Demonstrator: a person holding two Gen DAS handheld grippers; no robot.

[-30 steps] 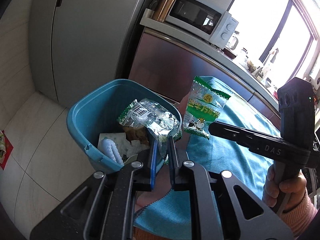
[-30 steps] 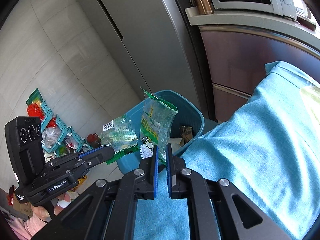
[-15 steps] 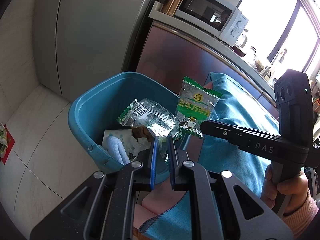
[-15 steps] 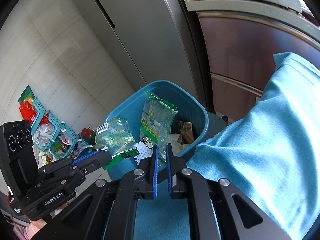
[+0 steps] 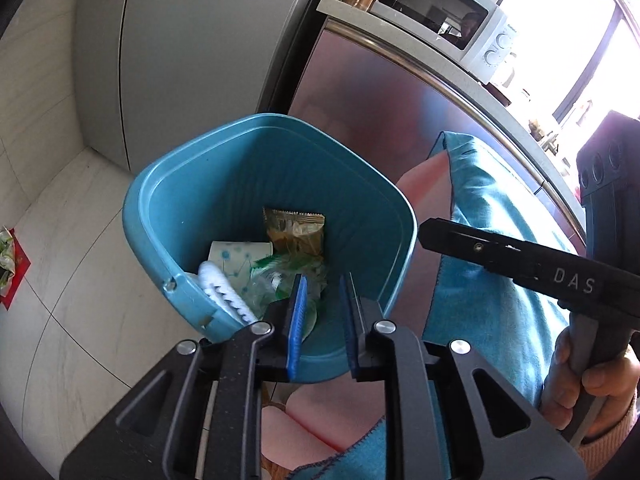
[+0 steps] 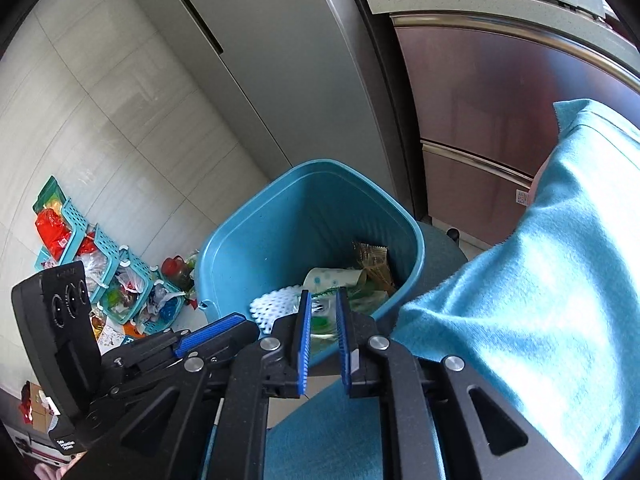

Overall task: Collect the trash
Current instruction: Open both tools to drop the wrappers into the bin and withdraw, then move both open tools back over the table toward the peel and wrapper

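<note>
My left gripper hangs over the blue bin, jaws narrowly parted with nothing between them; they have just been opening to let go. The clear green-printed wrappers lie inside at the bin's 6 o'clock, beside a white brush at 7 o'clock and a brown packet near centre. My right gripper likewise hangs empty above the near rim, jaws slightly apart, having just been opening. Both point steeply down, I judge, so that released trash falls straight in. The blue cloth lies at 3 o'clock.
</note>
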